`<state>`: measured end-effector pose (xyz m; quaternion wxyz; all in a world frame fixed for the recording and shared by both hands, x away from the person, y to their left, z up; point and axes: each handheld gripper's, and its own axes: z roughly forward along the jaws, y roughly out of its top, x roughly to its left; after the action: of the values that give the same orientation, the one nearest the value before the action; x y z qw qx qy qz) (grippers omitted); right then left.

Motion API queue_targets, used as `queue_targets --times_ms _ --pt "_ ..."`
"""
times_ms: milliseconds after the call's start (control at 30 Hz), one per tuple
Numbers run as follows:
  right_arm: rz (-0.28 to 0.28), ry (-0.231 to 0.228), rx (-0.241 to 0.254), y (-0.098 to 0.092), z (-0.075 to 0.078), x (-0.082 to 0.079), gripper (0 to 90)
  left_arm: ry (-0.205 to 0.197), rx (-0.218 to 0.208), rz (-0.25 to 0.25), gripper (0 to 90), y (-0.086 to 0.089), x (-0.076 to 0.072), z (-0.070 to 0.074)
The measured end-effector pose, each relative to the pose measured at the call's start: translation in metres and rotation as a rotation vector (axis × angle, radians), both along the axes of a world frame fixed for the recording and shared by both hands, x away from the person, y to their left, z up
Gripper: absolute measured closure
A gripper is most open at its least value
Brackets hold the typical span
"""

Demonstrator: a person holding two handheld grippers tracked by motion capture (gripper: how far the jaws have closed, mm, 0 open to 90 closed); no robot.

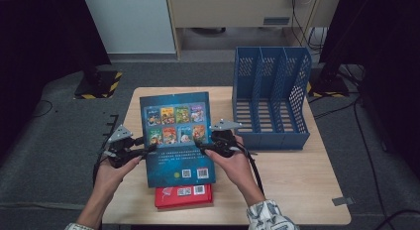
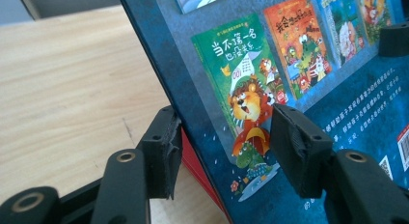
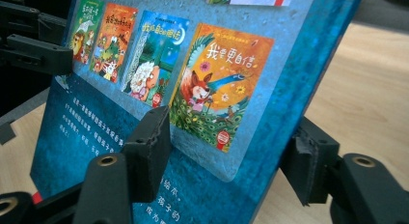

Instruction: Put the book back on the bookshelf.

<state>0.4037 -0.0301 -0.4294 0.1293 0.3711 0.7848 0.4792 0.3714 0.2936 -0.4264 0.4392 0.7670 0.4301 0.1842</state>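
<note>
I have the blue book (image 1: 177,136) tilted up off the bench (image 1: 297,190), back cover facing me, its lower edge above the red book (image 1: 183,196) lying flat. Left tool (image 1: 148,149) pinches the book's left edge, one jaw on the cover, one behind. Right tool (image 1: 202,146) pinches the right edge likewise. Blue file rack (image 1: 270,96) stands well to the right.

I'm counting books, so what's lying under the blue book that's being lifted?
A red book lies on the table beneath the blue book. Only its near edge with barcode stickers shows; the rest is covered, so anything further under there can't be seen.
</note>
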Motion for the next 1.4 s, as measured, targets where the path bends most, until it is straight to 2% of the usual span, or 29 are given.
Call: queue_targets --times_ms 167,500,633,900,1100,1167,1300,1400 --pt "-0.012 -0.036 0.012 0.0 0.008 0.001 44.6 -0.053 -0.004 0.017 49.3 0.001 0.0 0.008" --pt "-0.021 -0.088 0.015 0.001 0.021 0.004 51.5 -0.132 0.031 0.057 51.2 0.0 0.006 0.019" --pt "-0.031 -0.122 0.017 0.002 0.026 0.006 54.7 -0.168 0.028 0.077 52.5 -0.001 0.01 0.023" --pt "-0.024 -0.135 0.014 -0.001 0.029 0.003 57.8 -0.186 0.037 0.069 52.3 -0.001 0.011 0.023" --pt "-0.028 -0.158 0.02 0.001 0.031 0.003 59.0 -0.212 0.033 0.095 52.0 -0.001 0.013 0.024" --pt "-0.033 -0.16 0.025 0.002 0.031 0.003 59.2 -0.213 0.031 0.087 51.9 0.0 0.013 0.024" --pt "-0.009 -0.163 0.022 0.0 0.032 -0.002 61.7 -0.215 0.031 0.074 51.1 0.003 0.011 0.025" --pt "0.014 -0.169 0.029 0.0 0.035 -0.008 64.1 -0.215 0.008 0.078 48.4 0.004 0.01 0.023"
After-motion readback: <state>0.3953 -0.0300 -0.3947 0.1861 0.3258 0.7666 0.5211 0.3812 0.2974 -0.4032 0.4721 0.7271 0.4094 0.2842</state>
